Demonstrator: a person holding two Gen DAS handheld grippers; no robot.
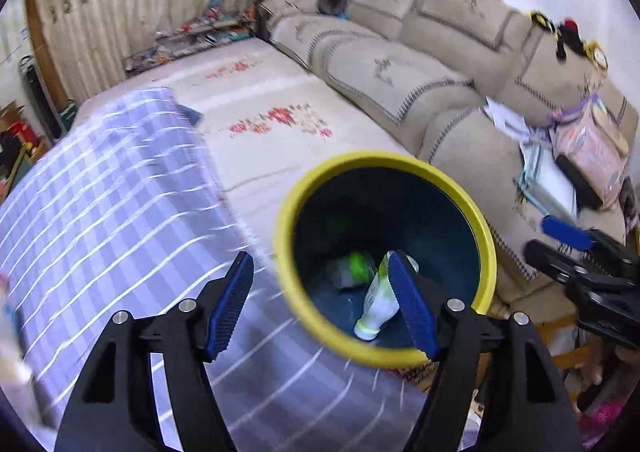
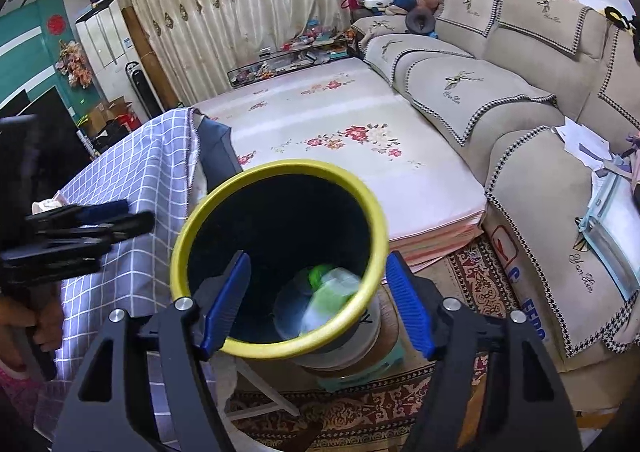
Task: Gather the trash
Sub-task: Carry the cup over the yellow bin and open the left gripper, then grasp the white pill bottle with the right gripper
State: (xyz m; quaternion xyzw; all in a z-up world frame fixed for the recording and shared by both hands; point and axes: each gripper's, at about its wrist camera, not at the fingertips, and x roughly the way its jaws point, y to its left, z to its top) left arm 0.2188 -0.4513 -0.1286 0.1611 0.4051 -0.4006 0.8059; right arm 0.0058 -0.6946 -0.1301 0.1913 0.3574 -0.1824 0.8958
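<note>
Two blue-padded black grippers hang over a round dark bin with a yellow rim (image 1: 285, 244). The left gripper (image 1: 320, 304) and right gripper (image 2: 316, 300) both gape, gripping nothing. A white plastic bottle (image 1: 378, 310) lies on the bin's floor.

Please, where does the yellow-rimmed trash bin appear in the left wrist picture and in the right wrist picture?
Left wrist view: the trash bin sits lower centre, right of the checked cloth, a white bottle inside.
Right wrist view: the trash bin sits lower centre, between the right gripper fingers.
Shared landmark: the flowered mattress behind the bin.
</note>
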